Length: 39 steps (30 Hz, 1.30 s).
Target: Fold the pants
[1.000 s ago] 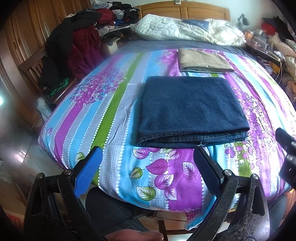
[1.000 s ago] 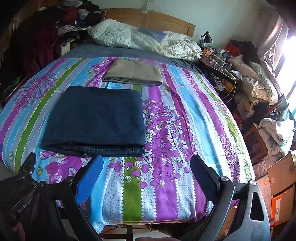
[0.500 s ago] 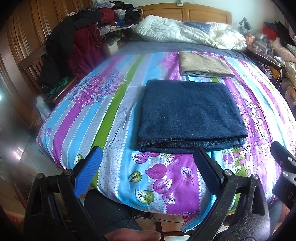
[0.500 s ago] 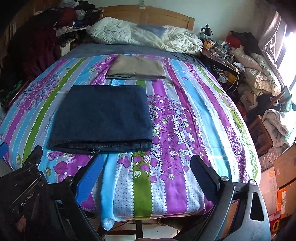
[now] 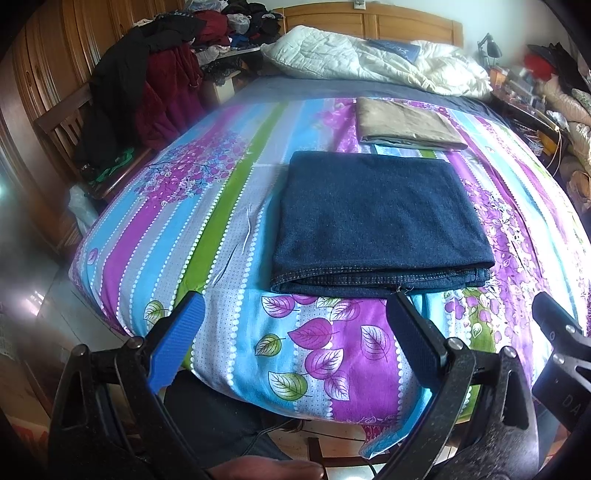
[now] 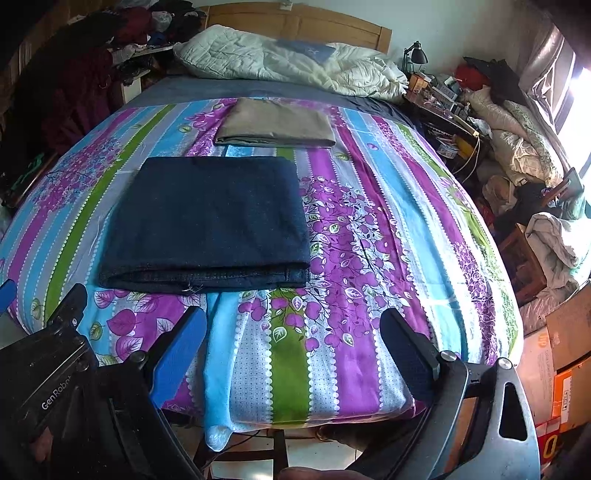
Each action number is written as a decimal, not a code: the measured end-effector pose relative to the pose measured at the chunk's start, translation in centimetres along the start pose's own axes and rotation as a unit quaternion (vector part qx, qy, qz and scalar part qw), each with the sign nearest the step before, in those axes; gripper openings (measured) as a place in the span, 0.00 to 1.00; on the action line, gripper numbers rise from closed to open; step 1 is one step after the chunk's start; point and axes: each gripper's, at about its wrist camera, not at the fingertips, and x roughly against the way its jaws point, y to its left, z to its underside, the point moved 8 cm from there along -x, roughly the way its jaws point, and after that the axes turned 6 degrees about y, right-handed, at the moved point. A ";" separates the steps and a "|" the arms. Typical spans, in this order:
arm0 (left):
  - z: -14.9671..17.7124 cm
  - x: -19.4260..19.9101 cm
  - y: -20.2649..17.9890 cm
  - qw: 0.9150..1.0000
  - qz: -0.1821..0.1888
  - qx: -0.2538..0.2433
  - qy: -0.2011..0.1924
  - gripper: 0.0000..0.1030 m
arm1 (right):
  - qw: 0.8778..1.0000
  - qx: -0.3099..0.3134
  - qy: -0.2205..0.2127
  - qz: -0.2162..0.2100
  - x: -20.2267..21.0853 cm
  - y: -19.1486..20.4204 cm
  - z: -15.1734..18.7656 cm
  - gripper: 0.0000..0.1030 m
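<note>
Ahead of my left gripper point(image 5: 293, 325), at twelve o'clock, the folded jeans point(image 5: 376, 221) lay flat on the bed point(image 5: 177, 229); from my right gripper point(image 6: 293, 341) they sat at eleven. Both jaws gaped wide, empty, short of the denim.

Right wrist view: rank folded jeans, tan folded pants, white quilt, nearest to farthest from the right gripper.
From the right gripper, open and holding nothing:
1. Folded jeans, just ahead and to the left, near the foot of the bed.
2. Tan folded pants, beyond the jeans, mid-bed.
3. White quilt, bunched at the headboard, farthest.
</note>
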 end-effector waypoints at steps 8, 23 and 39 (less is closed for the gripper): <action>0.1 -0.1 0.1 1.000 0.002 -0.001 0.000 0.96 | 1.000 0.014 0.014 -0.005 -0.7 0.6 0.6 0.94; 0.7 0.1 -0.2 1.000 0.002 -0.004 0.000 0.96 | 1.000 0.014 0.019 -0.005 -0.8 0.7 0.8 0.94; 0.8 0.0 -0.3 1.000 0.003 -0.010 0.000 0.96 | 1.000 0.018 0.022 -0.008 -0.9 1.0 1.1 0.94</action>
